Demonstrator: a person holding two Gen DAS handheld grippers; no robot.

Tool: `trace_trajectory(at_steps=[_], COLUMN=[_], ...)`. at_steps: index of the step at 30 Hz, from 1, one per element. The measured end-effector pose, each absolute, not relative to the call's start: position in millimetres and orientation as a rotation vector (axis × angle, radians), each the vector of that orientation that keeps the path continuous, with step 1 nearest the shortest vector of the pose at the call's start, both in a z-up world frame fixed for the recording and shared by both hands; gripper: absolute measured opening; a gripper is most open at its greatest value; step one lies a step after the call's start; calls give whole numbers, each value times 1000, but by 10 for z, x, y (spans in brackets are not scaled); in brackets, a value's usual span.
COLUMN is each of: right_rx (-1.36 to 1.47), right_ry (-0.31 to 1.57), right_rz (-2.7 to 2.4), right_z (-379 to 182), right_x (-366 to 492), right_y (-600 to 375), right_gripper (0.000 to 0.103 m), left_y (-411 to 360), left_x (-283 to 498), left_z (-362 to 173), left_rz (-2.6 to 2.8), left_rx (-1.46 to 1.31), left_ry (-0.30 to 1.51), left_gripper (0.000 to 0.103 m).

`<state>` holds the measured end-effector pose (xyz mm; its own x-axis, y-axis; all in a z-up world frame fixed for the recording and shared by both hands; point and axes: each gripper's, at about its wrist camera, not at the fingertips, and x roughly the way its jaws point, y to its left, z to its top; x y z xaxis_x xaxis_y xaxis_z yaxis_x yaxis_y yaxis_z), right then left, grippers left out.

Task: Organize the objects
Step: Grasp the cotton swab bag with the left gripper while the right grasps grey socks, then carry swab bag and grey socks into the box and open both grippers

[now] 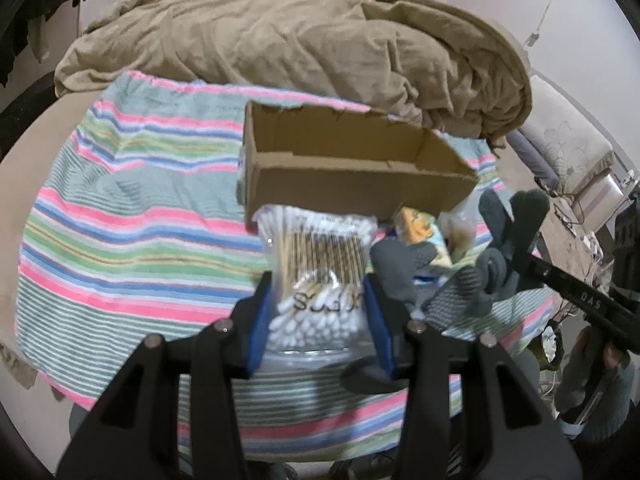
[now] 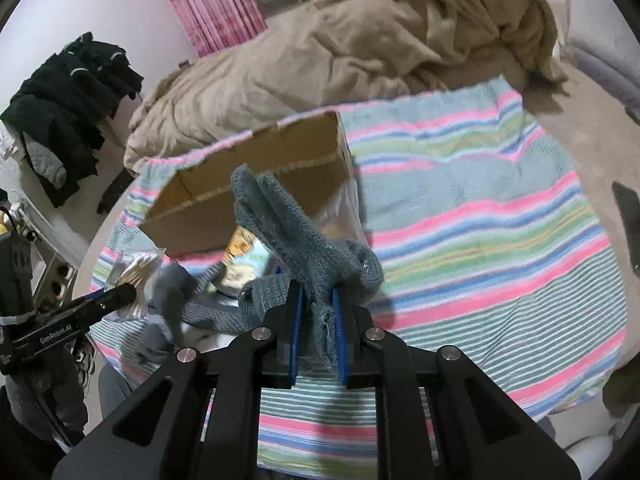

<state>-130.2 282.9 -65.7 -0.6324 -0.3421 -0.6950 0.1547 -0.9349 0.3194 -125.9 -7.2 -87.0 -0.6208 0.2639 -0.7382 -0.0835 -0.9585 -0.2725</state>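
Now, both hands loaded:
Left hand-held gripper (image 1: 318, 312): clamped on the bag of cotton swabs (image 1: 316, 264), lifted above the striped towel (image 1: 132, 208).
Right hand-held gripper (image 2: 316, 320): pinched together on a grey knit glove (image 2: 296, 232).
Cardboard box (image 1: 352, 176): open, just beyond both.
Risk: the slick bag may slip; the floppy glove may snag the box wall.

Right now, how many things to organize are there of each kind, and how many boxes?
Pack of cotton swabs: 1, in the left gripper
Grey knitted gloves: 2, one in the right gripper, one on the striped cloth
Colourful printed packet: 1
Cardboard box: 1
Total: 5
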Motion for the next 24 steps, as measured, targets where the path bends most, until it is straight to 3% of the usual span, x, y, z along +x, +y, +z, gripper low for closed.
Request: trace_trajectory(at_steps=[16,24], right_rx=[931,876], right_ry=[-235,-199], right_rz=[-2648,-2650], right_z=[129,234], right_x=[-1413,-1957], right_y=[2793,2702], right_gripper=[15,15], left_y=[33,101], left_x=[-1383,-1767], left_z=[-224,-273], left_rz=[2690,2688], left_rx=[-1038,-1049], left_ry=[-296,-304], left_gripper=[43,40])
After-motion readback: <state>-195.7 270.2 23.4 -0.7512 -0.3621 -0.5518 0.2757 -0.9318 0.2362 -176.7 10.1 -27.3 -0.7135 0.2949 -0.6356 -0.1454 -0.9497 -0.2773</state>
